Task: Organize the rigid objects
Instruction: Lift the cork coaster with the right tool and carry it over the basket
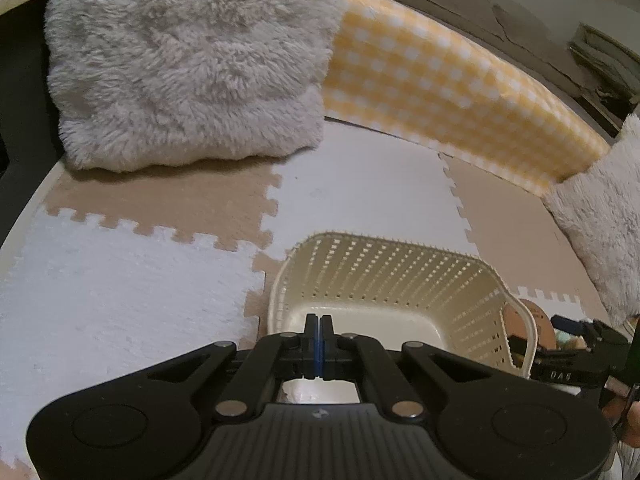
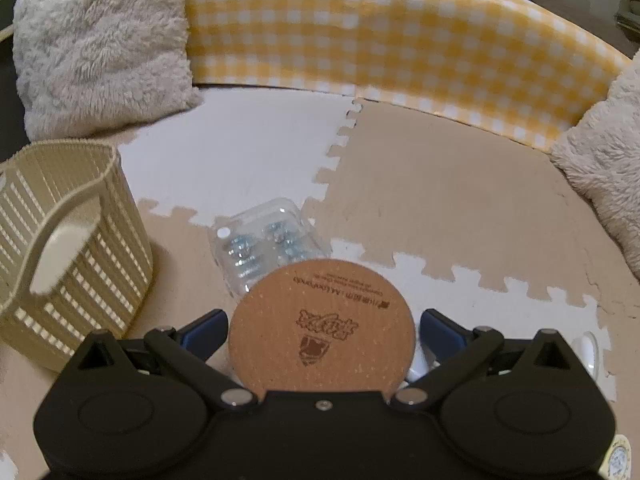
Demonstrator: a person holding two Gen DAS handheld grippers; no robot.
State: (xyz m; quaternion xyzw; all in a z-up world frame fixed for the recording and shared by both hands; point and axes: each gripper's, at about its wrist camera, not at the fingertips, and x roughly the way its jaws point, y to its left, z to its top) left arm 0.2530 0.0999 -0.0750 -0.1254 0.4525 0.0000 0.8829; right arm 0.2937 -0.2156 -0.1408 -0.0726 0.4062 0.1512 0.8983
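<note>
- Here, the left gripper (image 1: 319,326) hangs over the basket (image 1: 472,280); its fingers (image 1: 310,330) are pressed tight together, with nothing between them.
- The basket is cream with small holes in its walls; it sits on the mat (image 1: 120,288), and its inside looks bare in the left view.
- The mat is made of white and tan puzzle pieces.
- The right gripper (image 2: 322,330) is just beside the basket, on its handle side; its blue fingers (image 2: 202,330) stand wide, one on each side of a round cork coaster (image 2: 320,328).
- The coaster has a dark print on it; I cannot tell if the fingers squeeze it or only sit next to it.
- A clear pack (image 2: 264,240) with silver screws lies on the mat just past the coaster, near the basket.
- Two fluffy pillows (image 2: 100,48) lean at the back corners; a yellow checked board (image 2: 400,40) stands between them.
</note>
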